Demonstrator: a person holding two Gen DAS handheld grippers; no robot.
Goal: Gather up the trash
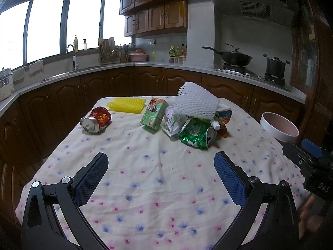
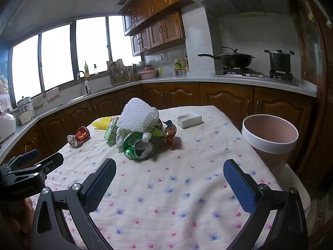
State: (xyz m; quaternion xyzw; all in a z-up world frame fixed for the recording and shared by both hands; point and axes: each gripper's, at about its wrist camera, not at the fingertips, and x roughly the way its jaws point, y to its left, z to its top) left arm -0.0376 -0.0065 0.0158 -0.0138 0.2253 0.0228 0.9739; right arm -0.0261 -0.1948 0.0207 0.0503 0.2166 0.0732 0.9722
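Little writing is reading clearly: the green drink carton [image 1: 154, 112] is showing print on its face too small to make out, the crushed red can [image 1: 96, 120] is bearing yellow characters that cannot be read, and white letters that seem to say "DAS" are showing on the right gripper's black body at the right edge of the left wrist view. On the flowered tablecloth [image 1: 158, 179] two crushed cans are lying, the red one at the far left and a crushed green can [image 2: 139, 147] in the middle heap. There are two foam nets, a yellow foam net [image 1: 126, 104] lying flat at the far side and a white foam net [image 2: 139, 115] sitting on top of the heap, with one crumpled paper wad [image 1: 172, 123], one red snack wrapper [image 2: 170, 133] and one small white-capped bottle [image 2: 146, 136] beside them. One white box [image 2: 189, 119] is resting far right, and one pink bin [image 2: 270, 139] is standing at the table's right edge. The left gripper [image 1: 161, 166] is hovering with fingers spread wide and empty, all trash lying well beyond its tips. The right gripper [image 2: 169, 171] is likewise spread and empty, the green can lying just beyond and between its fingers, not touching.
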